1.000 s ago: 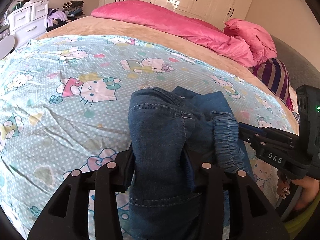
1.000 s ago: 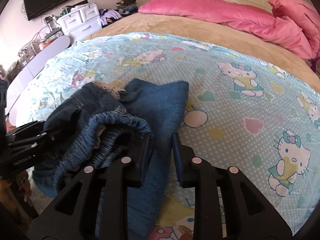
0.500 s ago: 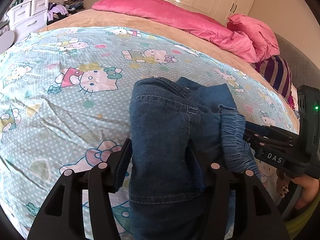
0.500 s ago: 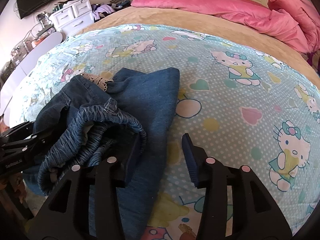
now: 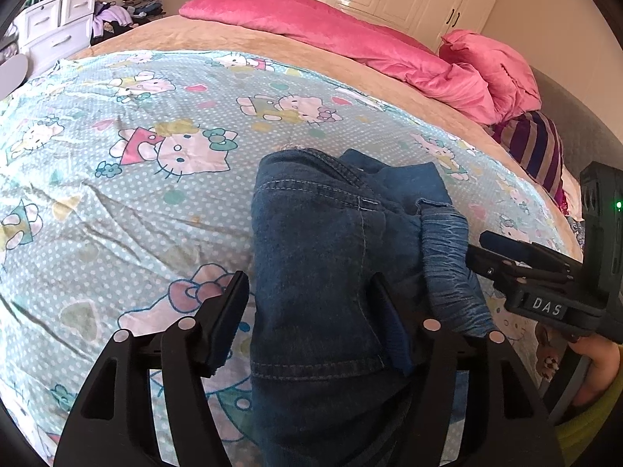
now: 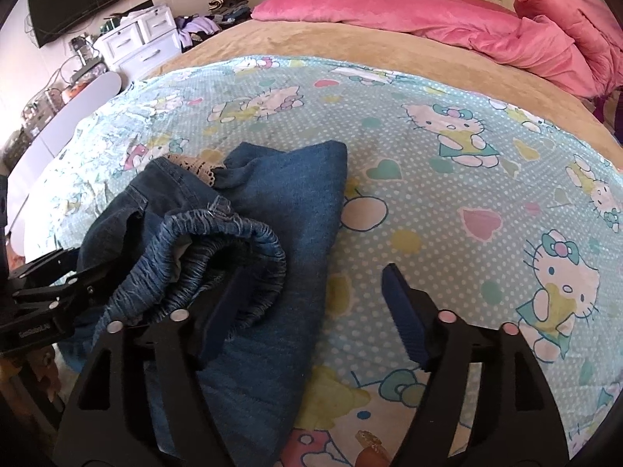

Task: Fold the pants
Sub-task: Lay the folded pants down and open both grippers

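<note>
Both grippers let go of jeans; jaws wider than 1 s ago.

Left gripper [image 5: 309, 313]: jaws spread wide, straddling folded jeans [image 5: 323, 257], no longer pinching the denim. Right gripper [image 6: 311, 311]: was nearly closed by the elastic waistband [image 6: 218, 249], now wide open, left finger against the band, right finger over the bedsheet [image 6: 447, 194]. Jeans lie bunched on sheet at near edge of bed, between the two grippers.
</note>
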### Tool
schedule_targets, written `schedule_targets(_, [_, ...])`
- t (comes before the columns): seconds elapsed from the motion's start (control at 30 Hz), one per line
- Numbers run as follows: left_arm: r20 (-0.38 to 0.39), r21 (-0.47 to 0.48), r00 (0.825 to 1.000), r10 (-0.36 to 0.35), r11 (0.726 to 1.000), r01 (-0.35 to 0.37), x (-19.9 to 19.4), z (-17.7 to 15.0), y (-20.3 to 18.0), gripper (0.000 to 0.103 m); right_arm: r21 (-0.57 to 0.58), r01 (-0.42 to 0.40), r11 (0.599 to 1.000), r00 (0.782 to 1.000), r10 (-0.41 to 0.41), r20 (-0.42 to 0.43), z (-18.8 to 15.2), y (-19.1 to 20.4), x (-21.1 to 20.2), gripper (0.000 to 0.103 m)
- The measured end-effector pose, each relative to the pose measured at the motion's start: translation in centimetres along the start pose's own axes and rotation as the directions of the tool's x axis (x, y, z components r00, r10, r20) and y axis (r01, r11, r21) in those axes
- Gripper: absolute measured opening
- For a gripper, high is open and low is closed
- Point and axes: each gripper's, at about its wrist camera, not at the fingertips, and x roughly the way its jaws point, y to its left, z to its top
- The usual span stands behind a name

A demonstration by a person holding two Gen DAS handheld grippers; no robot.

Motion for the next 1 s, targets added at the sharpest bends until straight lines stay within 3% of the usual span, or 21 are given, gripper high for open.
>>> schedule_targets(0.03, [0.001,0.000,1.000,0.000,1.000,0.000,-0.1,0.0,0.0,0.076,0.008,-0.002,1.000,1.000,0.002,0.004,0.1,-0.1,-0.2,0.073])
schedule_targets(0.3, [0.002,-0.002,1.000,-0.002,1.000,0.002,-0.8,-0.3,0.0,0.077,0.042,-0.020,0.999,0.999,0.019,0.030,0.3,-0.5,-1.5,0.088])
schedule_targets(0.37, [0.010,-0.004,1.000,0.001,1.000,-0.001,-1.1,-0.4,0.0,0.091,0.040,-0.022,0.999,0.999,0.021,0.031,0.3,-0.4,-1.7,0.089])
schedule_targets(0.47, [0.019,0.000,1.000,0.005,1.000,-0.005,-1.6,-0.4,-0.1,0.091,0.040,-0.028,0.999,0.999,0.027,0.040,0.2,-0.3,-2.2,0.093])
schedule_targets(0.73, [0.029,-0.004,0.999,0.024,1.000,-0.024,-2.8,-0.7,0.1,0.098,0.022,-0.048,0.999,0.996,0.046,0.071,0.0,0.2,-4.0,0.094])
schedule_targets(1.0, [0.069,0.009,0.996,0.049,0.999,-0.050,-5.5,-1.0,-0.4,0.098,0.014,-0.068,0.998,0.989,0.066,0.131,-0.6,0.7,-6.7,0.094])
